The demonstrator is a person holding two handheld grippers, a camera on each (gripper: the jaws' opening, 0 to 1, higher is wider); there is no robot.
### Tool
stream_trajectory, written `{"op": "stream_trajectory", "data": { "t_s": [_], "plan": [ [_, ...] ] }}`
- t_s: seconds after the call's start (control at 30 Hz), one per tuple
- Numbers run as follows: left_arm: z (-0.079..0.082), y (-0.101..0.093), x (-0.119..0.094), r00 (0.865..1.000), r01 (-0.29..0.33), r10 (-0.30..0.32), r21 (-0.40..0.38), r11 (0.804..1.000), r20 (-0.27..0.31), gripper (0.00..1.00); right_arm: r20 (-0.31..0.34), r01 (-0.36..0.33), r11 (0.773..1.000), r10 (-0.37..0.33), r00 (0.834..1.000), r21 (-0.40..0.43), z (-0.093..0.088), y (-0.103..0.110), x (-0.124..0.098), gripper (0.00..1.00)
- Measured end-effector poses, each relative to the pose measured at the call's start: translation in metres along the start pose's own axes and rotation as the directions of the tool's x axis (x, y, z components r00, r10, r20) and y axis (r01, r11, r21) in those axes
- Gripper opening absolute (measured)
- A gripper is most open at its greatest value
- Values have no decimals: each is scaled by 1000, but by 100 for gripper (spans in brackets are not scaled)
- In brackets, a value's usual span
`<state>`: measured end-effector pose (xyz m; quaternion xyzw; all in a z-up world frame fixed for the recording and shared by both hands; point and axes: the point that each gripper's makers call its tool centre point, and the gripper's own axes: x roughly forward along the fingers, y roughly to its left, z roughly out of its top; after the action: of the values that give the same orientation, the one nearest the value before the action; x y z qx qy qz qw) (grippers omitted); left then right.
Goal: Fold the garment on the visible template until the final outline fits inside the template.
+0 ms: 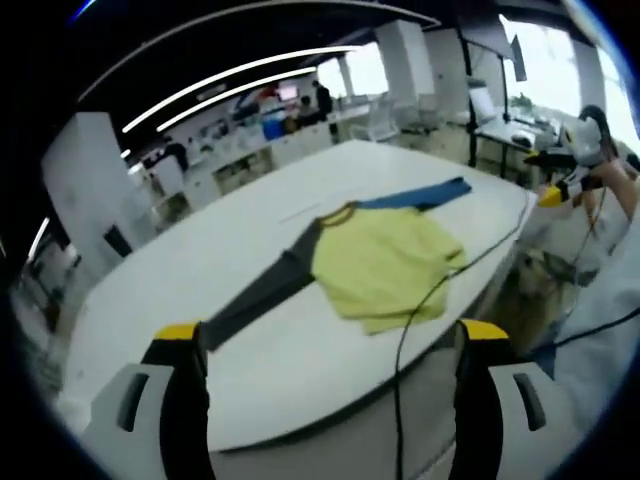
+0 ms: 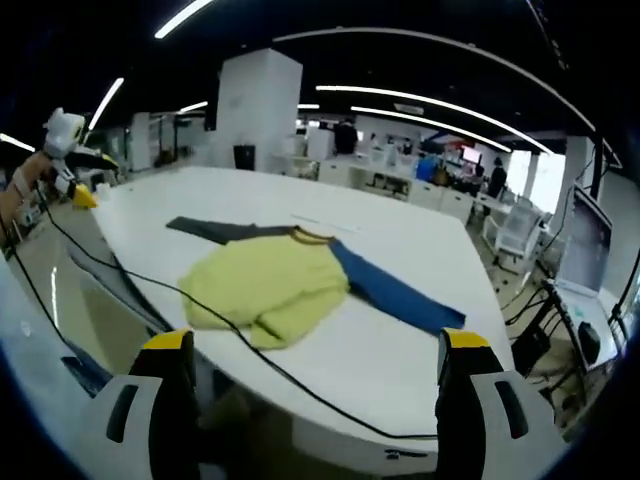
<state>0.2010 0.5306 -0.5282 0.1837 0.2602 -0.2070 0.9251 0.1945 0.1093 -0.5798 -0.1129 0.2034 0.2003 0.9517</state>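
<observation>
L claw [image 1: 330, 335] open, R claw [image 2: 317, 345] open, 1 garment [image 2: 270, 285], approx. 2 sleeves, table [image 2: 420, 250]

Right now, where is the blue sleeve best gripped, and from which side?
Probably at its free cuff end: the blue sleeve lies flat and straight on the white table, pointing away from the bunched yellow body. The open right gripper could approach from the table edge.
</observation>
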Motion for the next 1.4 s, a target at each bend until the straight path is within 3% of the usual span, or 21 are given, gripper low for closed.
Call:
{"op": "stream_trajectory", "data": {
  "t_s": [0.27,0.53,0.73,1.0,1.23,1.4],
  "plan": [
    [-12,-14,-17,1000,12,-12,1,1000,-8,99,-15,9,1000,-8,1000,27,-20,14,-25,100],
    [-31,-19,-20,998,38,-38,-9,999,-43,99,-41,0,1000,2,999,28,-28,26,-30,100],
    [-34,-12,-2,997,68,-69,-33,997,-41,99,-51,3,1000,-1,999,28,-24,30,-21,100],
    [-24,-12,36,991,131,-132,-75,989,-16,97,-57,43,998,-40,998,48,-16,24,1,100],
    [-35,-21,61,978,201,-206,-99,975,-45,96,-84,30,998,-25,996,57,-16,32,27,100],
    [-42,-16,74,973,211,-218,-88,974,-79,95,-92,29,998,-23,996,64,-14,36,42,100]
  ]
}}
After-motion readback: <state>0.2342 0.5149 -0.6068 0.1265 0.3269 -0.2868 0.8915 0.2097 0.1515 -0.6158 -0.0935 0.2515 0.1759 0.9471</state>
